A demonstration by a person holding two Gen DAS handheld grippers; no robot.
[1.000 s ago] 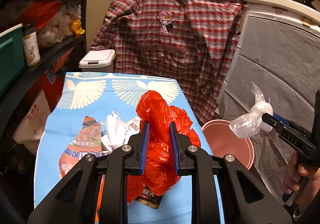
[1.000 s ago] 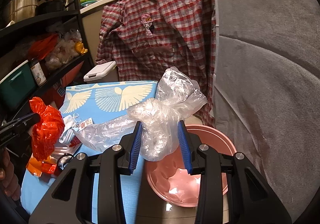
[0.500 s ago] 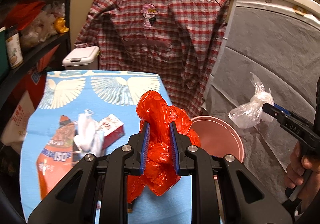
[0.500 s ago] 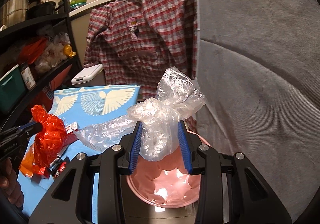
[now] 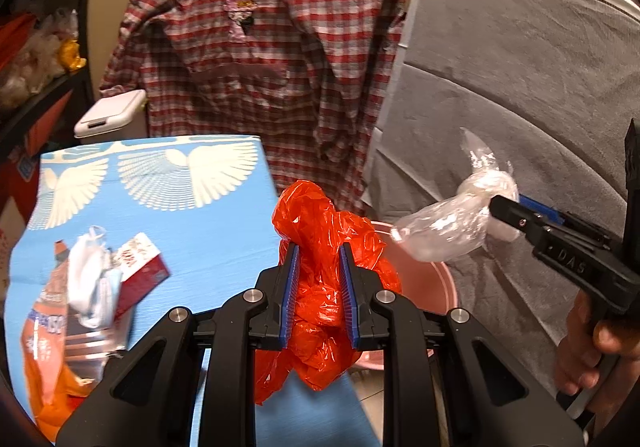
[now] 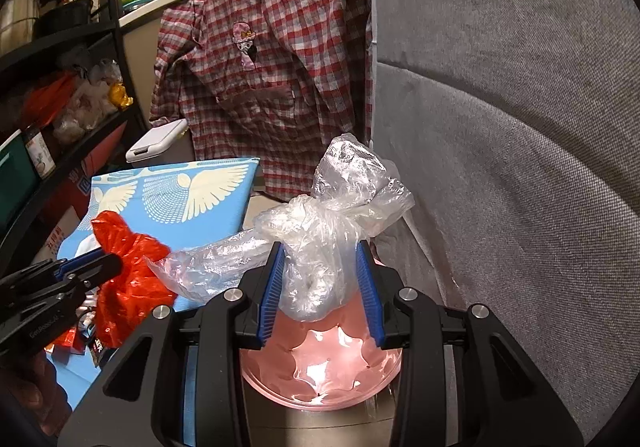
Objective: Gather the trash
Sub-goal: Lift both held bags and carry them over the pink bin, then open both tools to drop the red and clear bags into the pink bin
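**A:** Start at the fingers. What does each pair have?

**B:** The left gripper (image 5: 318, 283) is closed narrow on a crumpled red plastic bag (image 5: 324, 255), its blue fingers (image 5: 289, 295) pinching the bunched middle. The right gripper (image 6: 322, 287) stands a little wider, clamped on a knotted clear plastic bag (image 6: 320, 243), gripped just below the knot.

**A:** How will those handle?

**B:** I'd judge both very light, soft and slippery. The film crushes to nothing under the pads, so the bunched or knotted part is the place to hold; a loose flap would slide out. Once let go, they may drift instead of dropping straight.

**A:** Where are they relative to the pink basin (image 6: 320, 371)?

**B:** The clear bag hangs directly above the basin's open mouth, its tail trailing toward the counter side. The red bag sits above the basin's near rim, at the edge of the blue counter (image 5: 208, 247).

**A:** And the hands?

**B:** Both grippers tilt forward and downward. In the left wrist view, a hand (image 5: 592, 351) grips the right tool's handle beside the basin, against the grey sofa (image 6: 520, 167).

**A:** Anything left on the counter?

**B:** Yes, further from the basin: a small red-and-white box (image 5: 138, 271), a white crumpled wrapper (image 5: 90, 279) and an orange packet (image 5: 52, 331).
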